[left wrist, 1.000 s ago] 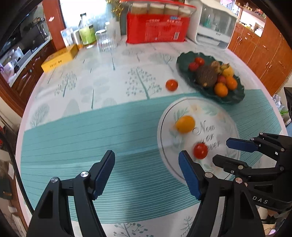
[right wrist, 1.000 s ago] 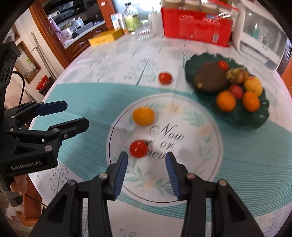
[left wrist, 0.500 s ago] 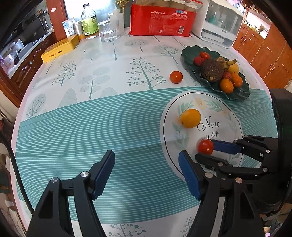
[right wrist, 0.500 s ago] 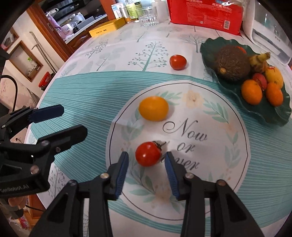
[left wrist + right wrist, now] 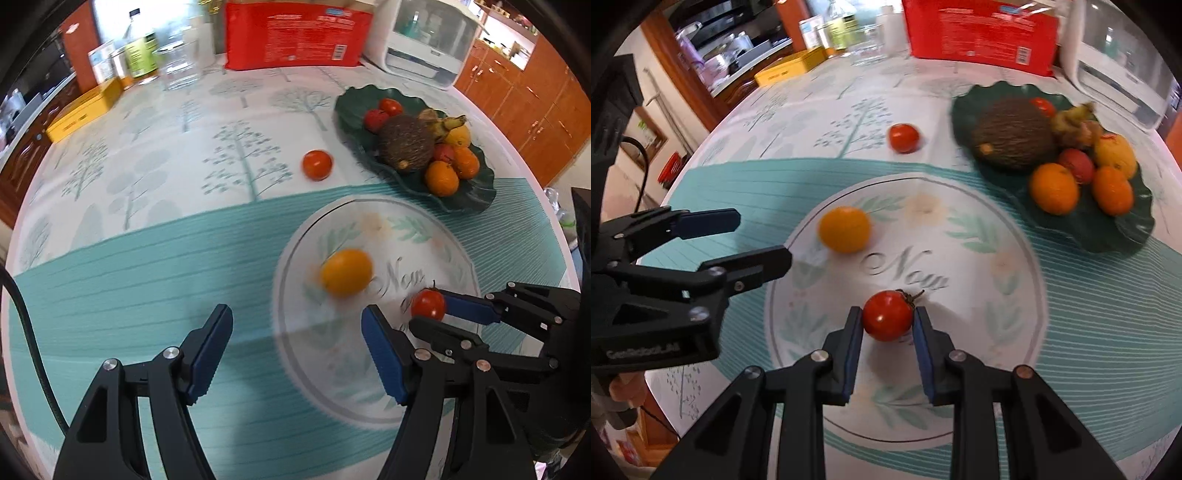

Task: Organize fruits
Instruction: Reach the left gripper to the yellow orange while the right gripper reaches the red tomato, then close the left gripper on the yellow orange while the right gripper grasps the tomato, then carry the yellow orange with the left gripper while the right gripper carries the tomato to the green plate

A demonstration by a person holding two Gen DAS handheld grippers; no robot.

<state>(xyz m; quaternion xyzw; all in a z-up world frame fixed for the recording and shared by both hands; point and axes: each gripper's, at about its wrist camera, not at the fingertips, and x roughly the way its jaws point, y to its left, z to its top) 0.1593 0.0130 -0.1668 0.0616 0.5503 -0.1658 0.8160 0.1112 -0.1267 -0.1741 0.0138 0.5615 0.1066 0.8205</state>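
My right gripper (image 5: 888, 317) is shut on a red tomato (image 5: 888, 315) with a stem, just above the round print of the tablecloth; the tomato also shows in the left wrist view (image 5: 428, 304). My left gripper (image 5: 297, 332) is open and empty, low over the cloth to the left of the tomato. A yellow-orange fruit (image 5: 346, 272) lies on the cloth ahead of it. A second red tomato (image 5: 317, 164) lies farther back. A dark green leaf-shaped plate (image 5: 469, 195) at the back right holds several fruits and a brown rough fruit (image 5: 405, 143).
At the table's far edge stand a red package (image 5: 295, 35), a white appliance (image 5: 424, 40), a glass (image 5: 177, 66), bottles and a yellow box (image 5: 83, 110). Wooden cabinets (image 5: 535, 103) stand beyond the right edge.
My right gripper moved forward and closed on the stemmed tomato, which lay loose between its fingers before. The left gripper stayed open and shifted slightly toward the yellow-orange fruit.
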